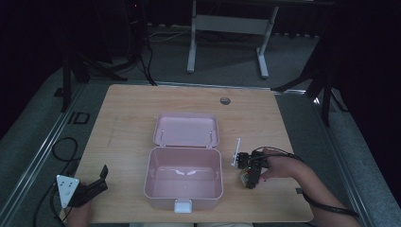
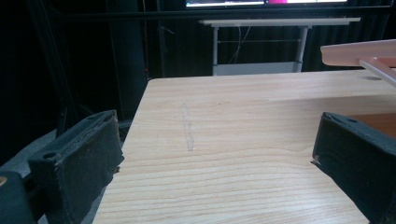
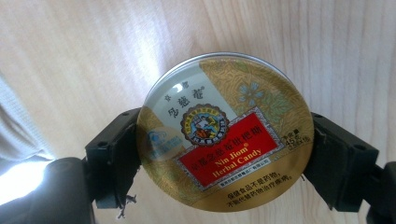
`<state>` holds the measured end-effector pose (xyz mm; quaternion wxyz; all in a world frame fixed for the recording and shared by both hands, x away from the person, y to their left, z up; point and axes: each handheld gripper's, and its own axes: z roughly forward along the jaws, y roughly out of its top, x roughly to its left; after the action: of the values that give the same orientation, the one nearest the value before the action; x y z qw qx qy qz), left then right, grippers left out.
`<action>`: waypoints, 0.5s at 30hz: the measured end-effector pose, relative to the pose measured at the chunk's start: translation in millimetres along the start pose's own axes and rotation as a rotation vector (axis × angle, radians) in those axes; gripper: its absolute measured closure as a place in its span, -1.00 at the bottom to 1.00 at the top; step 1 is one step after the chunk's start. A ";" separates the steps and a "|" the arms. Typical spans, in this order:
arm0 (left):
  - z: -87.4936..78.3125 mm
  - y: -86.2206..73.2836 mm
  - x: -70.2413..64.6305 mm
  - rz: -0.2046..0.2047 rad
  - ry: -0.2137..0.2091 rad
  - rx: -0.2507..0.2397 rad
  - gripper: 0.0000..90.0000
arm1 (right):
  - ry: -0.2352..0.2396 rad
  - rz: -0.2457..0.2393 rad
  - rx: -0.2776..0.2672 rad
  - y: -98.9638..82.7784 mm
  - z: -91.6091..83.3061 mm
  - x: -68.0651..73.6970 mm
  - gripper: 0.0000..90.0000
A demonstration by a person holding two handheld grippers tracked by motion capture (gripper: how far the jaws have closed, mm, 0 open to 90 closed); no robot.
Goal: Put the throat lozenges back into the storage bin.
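On the wooden table (image 1: 127,109), right of the open pink box (image 1: 183,177), the right gripper (image 3: 224,140) pinches a stiff, slick, light candy tin (image 3: 225,132) across its rim, while the left gripper (image 2: 215,154) stands spread.

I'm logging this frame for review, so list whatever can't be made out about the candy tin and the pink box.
- Candy tin: in the right gripper view the lid faces the camera, so its sides and contents stay hidden; in the high view the right hand-held gripper covers most of it.
- Pink box: the left gripper view cuts it off at the right edge.
- Small white item beside the right hand-held gripper: too small in the high view to identify.
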<state>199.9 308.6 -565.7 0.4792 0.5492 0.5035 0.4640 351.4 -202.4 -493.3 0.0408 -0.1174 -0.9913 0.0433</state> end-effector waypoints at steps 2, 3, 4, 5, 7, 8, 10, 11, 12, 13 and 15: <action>0.0 -0.1 -0.1 -0.001 -0.002 -0.002 -0.96 | -0.003 0.006 0.004 -2.6 -6.8 3.7 -0.56; 0.0 -0.1 -0.2 -0.001 -0.002 -0.003 -0.96 | 0.001 0.007 0.003 -3.8 -10.7 5.1 -0.56; 0.0 -0.1 -0.1 -0.001 -0.002 -0.002 -0.96 | 0.014 0.018 -0.004 -6.0 -18.2 8.8 -0.56; 0.0 -0.1 -0.1 -0.002 -0.002 -0.002 -0.96 | 0.014 0.018 -0.004 -6.0 -18.2 8.8 -0.56; 0.0 -0.1 0.0 -0.002 -0.002 -0.002 -0.96 | 0.013 0.017 -0.005 -7.4 -25.7 12.4 -0.56; -0.1 -0.1 -0.1 -0.001 -0.002 -0.003 -0.96 | 0.006 0.024 -0.014 -7.7 -33.9 16.2 -0.56; -0.2 -0.1 -0.2 -0.002 -0.001 -0.003 -0.96 | 0.007 0.022 -0.022 -7.8 -37.8 17.9 -0.56; -0.2 -0.1 -0.3 -0.004 -0.003 -0.004 -0.96 | 0.001 0.024 -0.027 -7.6 -41.7 20.2 -0.56; -0.2 -0.1 -0.3 -0.002 -0.001 -0.003 -0.96 | -0.005 0.022 -0.028 -6.9 -48.5 23.8 -0.56; -0.2 -0.1 -0.4 -0.002 -0.001 -0.003 -0.96 | -0.005 0.022 -0.028 -6.9 -48.5 23.8 -0.56; -0.1 0.0 -0.5 -0.003 -0.002 -0.001 -0.96 | -0.005 0.022 -0.027 -5.6 -54.5 26.9 -0.56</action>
<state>199.8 308.1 -565.8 0.4809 0.5485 0.5036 0.4629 329.0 -197.3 -436.7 0.0361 -0.1289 -0.9905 0.0307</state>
